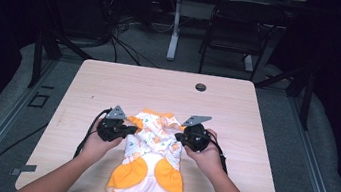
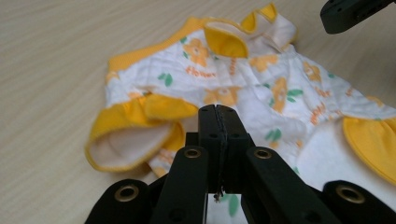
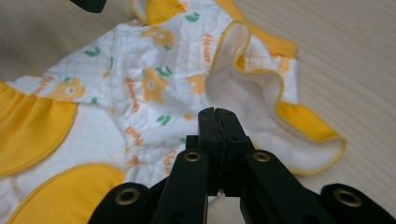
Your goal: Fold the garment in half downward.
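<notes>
A small quilted garment (image 1: 152, 156) — white with orange flowers and yellow trim — lies spread near the front edge of the desk (image 1: 109, 87), between the person's two hands. The left gripper (image 1: 125, 131) sits at its left side and the right gripper (image 1: 180, 138) at its right, each with its jaws pressed together; whether any cloth is pinched between them I cannot tell, since the tips lie right over the fabric. Holding both sides at once looks like a way to keep the garment flat or to fold it evenly. The desk is pale wood grain with a round cable hole (image 1: 201, 87) near its far edge. Beyond it the room is dim — grey floor, loose cables, a dark chair (image 1: 238, 32) and another desk's leg (image 1: 175, 26).
</notes>
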A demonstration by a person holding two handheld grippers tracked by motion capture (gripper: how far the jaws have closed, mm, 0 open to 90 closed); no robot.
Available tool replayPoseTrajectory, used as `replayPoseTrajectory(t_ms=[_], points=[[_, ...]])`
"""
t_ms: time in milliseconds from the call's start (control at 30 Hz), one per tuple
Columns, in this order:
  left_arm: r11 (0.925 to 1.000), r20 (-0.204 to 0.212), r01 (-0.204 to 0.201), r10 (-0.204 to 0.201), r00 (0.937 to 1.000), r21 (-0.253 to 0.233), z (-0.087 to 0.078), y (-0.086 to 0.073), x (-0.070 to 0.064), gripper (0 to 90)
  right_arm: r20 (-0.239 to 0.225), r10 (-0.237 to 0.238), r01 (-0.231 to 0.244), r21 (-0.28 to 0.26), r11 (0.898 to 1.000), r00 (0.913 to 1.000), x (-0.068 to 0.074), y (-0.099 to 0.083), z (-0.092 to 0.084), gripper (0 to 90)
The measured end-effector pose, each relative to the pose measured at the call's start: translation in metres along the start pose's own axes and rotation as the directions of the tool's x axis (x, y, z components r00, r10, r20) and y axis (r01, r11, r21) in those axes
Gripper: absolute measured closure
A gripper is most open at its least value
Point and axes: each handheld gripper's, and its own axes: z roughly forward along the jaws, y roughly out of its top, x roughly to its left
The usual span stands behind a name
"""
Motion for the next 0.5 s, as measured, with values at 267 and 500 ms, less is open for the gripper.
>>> replayPoseTrajectory(t_ms=[267, 500], points=[[0.9997, -0.032, 0.016, -0.016, 0.9994, 0.018, 0.019, 0.02, 0.02, 89.7, 0.03, 0.036, -0.036, -0.013, 0.999, 0.9989, -0.023, 0.029, 0.012, 89.9], [0.9985, -0.049, 0.018, -0.015, 0.9987, 0.051, 0.037, 0.021, 0.023, 89.6, 0.057, 0.072, -0.072, 0.002, 0.997, 0.9958, -0.035, 0.037, 0.035, 88.5]])
